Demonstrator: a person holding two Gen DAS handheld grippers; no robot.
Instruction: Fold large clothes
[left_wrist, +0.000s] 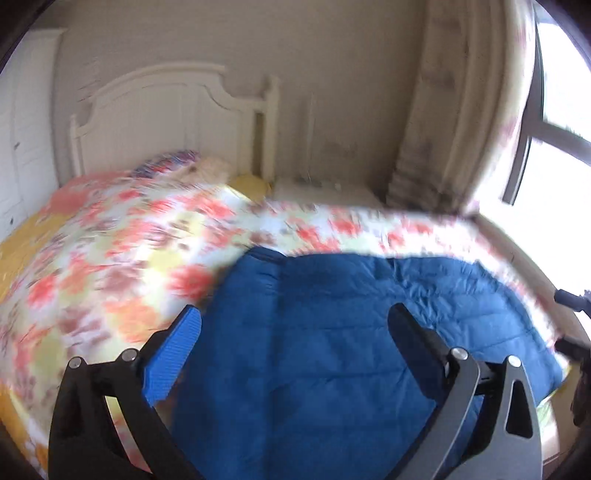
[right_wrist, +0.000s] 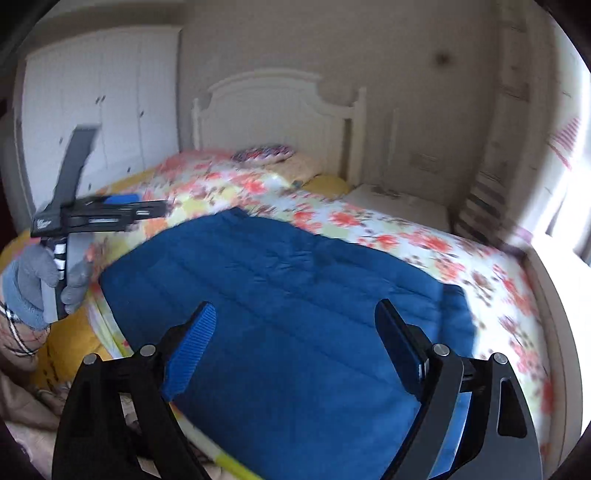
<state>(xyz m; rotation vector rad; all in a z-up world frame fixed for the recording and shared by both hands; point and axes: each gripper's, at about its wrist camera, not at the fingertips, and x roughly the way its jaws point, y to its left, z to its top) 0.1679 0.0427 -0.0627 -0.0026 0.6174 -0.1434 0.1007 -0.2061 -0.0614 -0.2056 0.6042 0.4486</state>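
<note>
One blue quilted garment (right_wrist: 280, 295) lies flat on one flowered bedspread (left_wrist: 110, 258). Above it, the left gripper (left_wrist: 295, 325) and right gripper (right_wrist: 295, 317) both hang with jaws apart and empty, before one white headboard (right_wrist: 273, 114)

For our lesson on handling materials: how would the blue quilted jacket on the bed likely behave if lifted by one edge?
The blue quilted jacket probably droops, since it lies flat and creased on the floral bedspread. Its puffy stitched panels suggest lightness for its bulk.
</note>
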